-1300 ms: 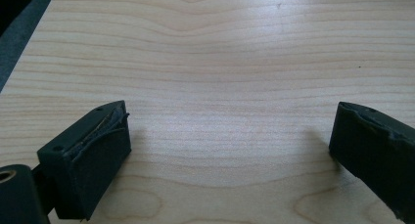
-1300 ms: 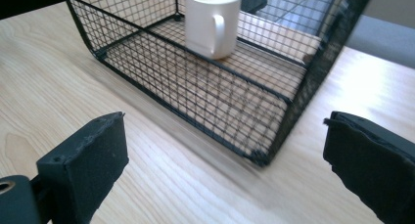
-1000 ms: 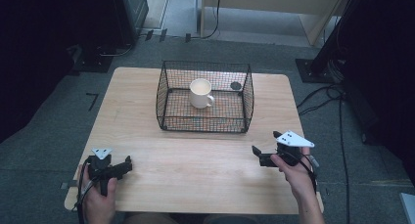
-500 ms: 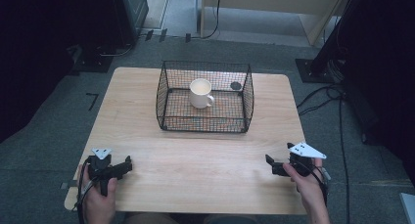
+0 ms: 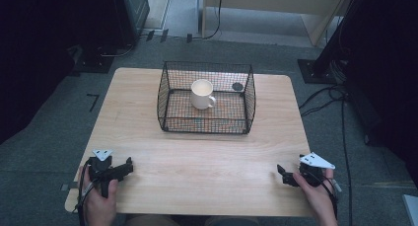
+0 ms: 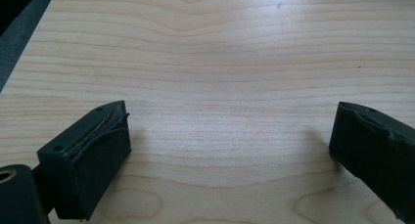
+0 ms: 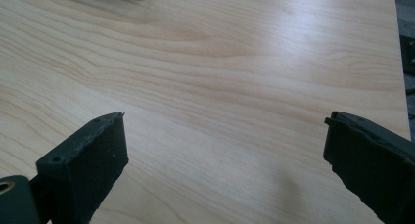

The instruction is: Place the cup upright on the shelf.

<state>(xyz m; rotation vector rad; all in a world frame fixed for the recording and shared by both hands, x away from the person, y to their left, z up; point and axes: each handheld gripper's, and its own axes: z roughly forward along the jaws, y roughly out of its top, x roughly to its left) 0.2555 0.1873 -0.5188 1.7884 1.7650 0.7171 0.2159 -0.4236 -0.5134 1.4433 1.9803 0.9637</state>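
— While both hands sit low at the near edge, where does everything lie relative to the wire basket?
— That basket stands toward the far middle of the tabletop. A white mug sits upright inside it, handle turned to the right, and a small dark round thing shows at the basket's far right corner; I cannot tell what it is.
— And the left hand-held gripper?
— Well apart from the basket, toward the near left corner, its jaws spread wide over bare wood with nothing between them.
— The right hand-held gripper?
— Well apart from the basket as well, toward the near right edge, jaws likewise parted and empty, a grey plate on top.
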